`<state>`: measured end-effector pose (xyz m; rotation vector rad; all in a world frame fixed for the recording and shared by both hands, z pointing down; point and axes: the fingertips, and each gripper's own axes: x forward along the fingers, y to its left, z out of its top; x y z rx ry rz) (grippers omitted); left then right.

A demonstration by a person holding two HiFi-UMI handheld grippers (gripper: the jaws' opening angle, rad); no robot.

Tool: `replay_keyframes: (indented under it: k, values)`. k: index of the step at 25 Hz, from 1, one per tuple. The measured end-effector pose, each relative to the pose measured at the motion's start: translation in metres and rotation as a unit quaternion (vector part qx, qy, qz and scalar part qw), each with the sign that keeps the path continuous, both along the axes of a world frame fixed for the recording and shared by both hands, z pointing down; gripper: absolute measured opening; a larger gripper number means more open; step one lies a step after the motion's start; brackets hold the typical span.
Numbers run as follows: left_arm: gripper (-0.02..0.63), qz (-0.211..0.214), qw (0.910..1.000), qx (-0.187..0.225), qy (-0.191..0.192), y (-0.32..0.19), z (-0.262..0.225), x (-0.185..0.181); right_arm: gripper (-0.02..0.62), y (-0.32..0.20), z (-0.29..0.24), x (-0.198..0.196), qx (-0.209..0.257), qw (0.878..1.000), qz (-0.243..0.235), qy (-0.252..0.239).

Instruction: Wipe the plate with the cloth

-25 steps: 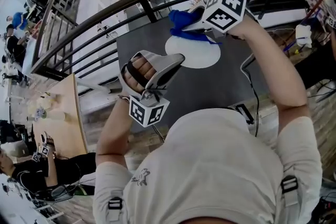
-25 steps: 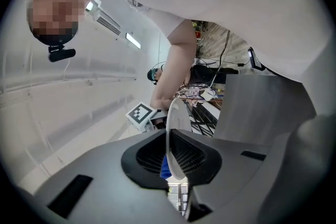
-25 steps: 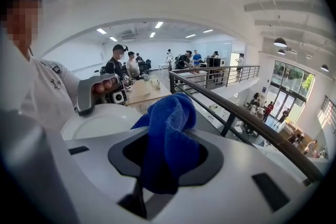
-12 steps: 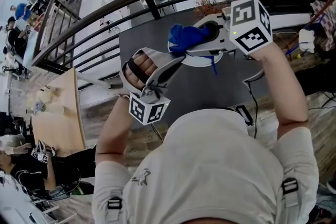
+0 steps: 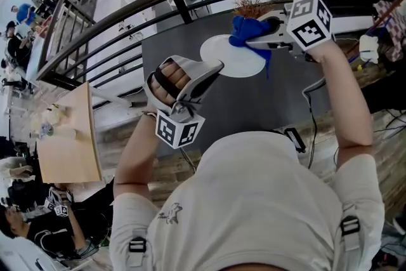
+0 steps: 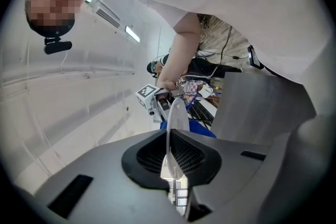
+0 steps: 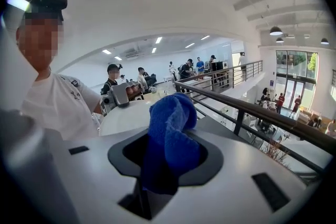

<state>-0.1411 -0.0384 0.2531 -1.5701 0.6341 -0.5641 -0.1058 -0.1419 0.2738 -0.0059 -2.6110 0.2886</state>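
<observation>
My left gripper (image 5: 216, 65) is shut on the rim of a white plate (image 5: 236, 60), holding it in the air above the dark table. In the left gripper view the plate (image 6: 175, 123) stands edge-on between the jaws of that gripper (image 6: 171, 157). A bunched blue cloth (image 5: 248, 28) is clamped in my right gripper (image 5: 252, 39), and it rests against the plate's upper right part. The right gripper view shows the cloth (image 7: 170, 128) filling the jaws of the right gripper (image 7: 167, 157), with the plate's face (image 7: 128, 117) just behind it.
A dark grey table (image 5: 254, 108) lies below the plate, with a cable (image 5: 312, 93) and a small black device (image 5: 295, 138) on its right side. A black railing (image 5: 127, 14) curves just beyond it. A wooden table (image 5: 70, 136) stands at the left.
My right gripper has carried the cloth across the plate's face, from its upper left over the middle to its upper right. The left gripper and plate have stayed where they were.
</observation>
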Motion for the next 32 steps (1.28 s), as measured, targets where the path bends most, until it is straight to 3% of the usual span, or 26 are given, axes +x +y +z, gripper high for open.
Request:
replay_keyframes:
  k: [6,12,17,22,32]
  values:
    - [0.026,0.007,1.0000,0.004,0.004,-0.002,-0.003,0.014,0.132,0.027,-0.027,-0.034,0.009,0.998,-0.049,-0.030]
    - [0.026,-0.013,0.9999,0.006,0.006,-0.007,-0.007,-0.004,0.132,0.065,-0.047,-0.039,0.016,0.995,-0.094,-0.044]
    - [0.028,-0.023,0.9997,0.006,-0.006,-0.006,-0.002,-0.008,0.132,0.032,-0.015,-0.008,-0.012,0.998,-0.054,-0.012]
    - [0.030,-0.004,0.9998,0.013,-0.015,0.006,-0.001,0.007,0.132,0.006,0.000,-0.005,-0.022,1.000,-0.019,0.000]
    - [0.025,-0.006,0.9999,0.005,-0.006,0.000,0.000,0.008,0.132,0.047,-0.033,-0.049,0.025,0.997,-0.074,-0.021]
